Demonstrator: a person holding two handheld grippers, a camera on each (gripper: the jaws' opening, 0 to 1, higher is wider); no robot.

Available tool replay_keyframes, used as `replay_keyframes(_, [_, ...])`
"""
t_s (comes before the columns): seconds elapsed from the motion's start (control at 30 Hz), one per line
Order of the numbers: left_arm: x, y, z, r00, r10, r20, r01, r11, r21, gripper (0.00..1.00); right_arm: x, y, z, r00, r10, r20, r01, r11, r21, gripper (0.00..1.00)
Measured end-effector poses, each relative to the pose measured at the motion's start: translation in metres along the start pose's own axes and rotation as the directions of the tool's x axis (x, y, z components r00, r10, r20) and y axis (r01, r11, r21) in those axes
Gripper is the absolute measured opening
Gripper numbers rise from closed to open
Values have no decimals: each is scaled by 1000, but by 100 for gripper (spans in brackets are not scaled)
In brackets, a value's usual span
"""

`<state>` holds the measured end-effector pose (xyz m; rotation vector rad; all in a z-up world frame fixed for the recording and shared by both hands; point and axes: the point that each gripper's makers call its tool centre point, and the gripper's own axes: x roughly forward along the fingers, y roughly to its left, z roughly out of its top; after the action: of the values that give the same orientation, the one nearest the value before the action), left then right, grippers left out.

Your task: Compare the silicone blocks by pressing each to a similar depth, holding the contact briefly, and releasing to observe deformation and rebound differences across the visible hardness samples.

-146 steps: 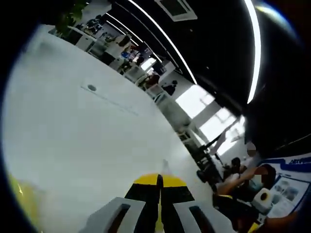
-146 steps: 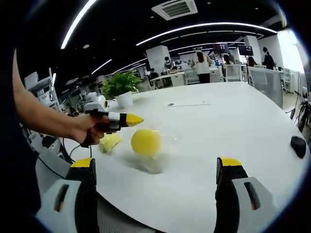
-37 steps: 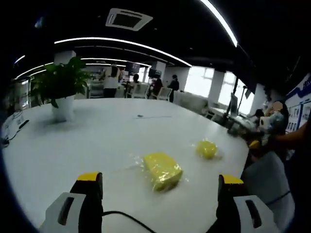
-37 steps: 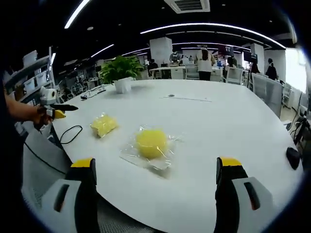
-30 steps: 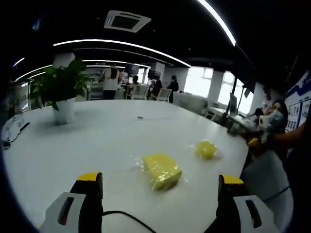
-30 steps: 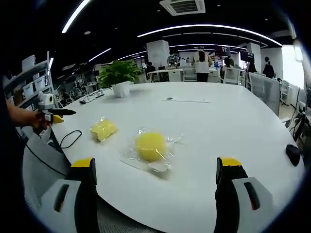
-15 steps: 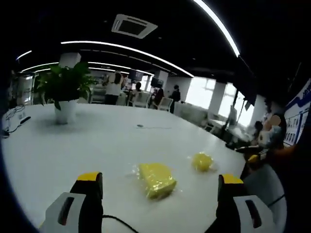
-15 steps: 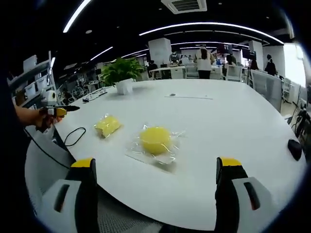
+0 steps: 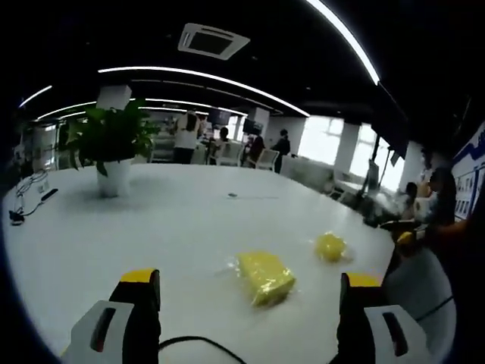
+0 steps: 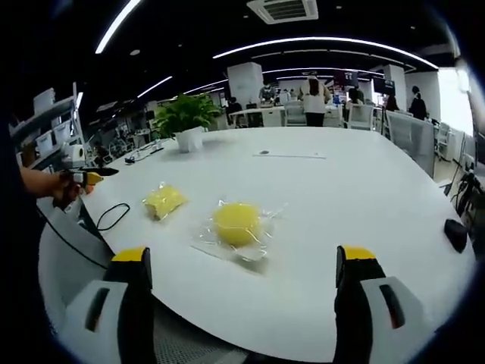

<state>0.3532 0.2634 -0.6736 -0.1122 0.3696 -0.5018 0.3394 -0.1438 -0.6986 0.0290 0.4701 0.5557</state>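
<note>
Both grippers at rest above the worktop edge, no sample in contact. The right gripper stood with its jaws wide apart and nothing between them, clear of the white worktop; the left gripper was likewise spread wide and empty, and appeared again in the right gripper view as a small yellow-tipped tool at the far left, where its jaw state could not be told. Nearest the right gripper lay the round yellow block, enclosed in a clear plastic bag lying flat on the worktop; farther to the left lay the rectangular yellow block, also wrapped in clear film. In the left gripper view the rectangular block was the nearer and the round block sat beyond it, the two well apart. A black cable looped near the worktop edge; a potted plant stood farther back. Neither block showed an indentation, so as judged, pressing, holding and releasing remained to be done on each sample.
</note>
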Motion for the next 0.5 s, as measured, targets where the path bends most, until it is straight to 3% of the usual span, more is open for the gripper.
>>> replay_keyframes(0.5, [8, -7, -3, 999, -27, -20, 27, 1000, 6, 100, -8, 0, -6, 1000, -1, -22, 1, 1000, 26, 96])
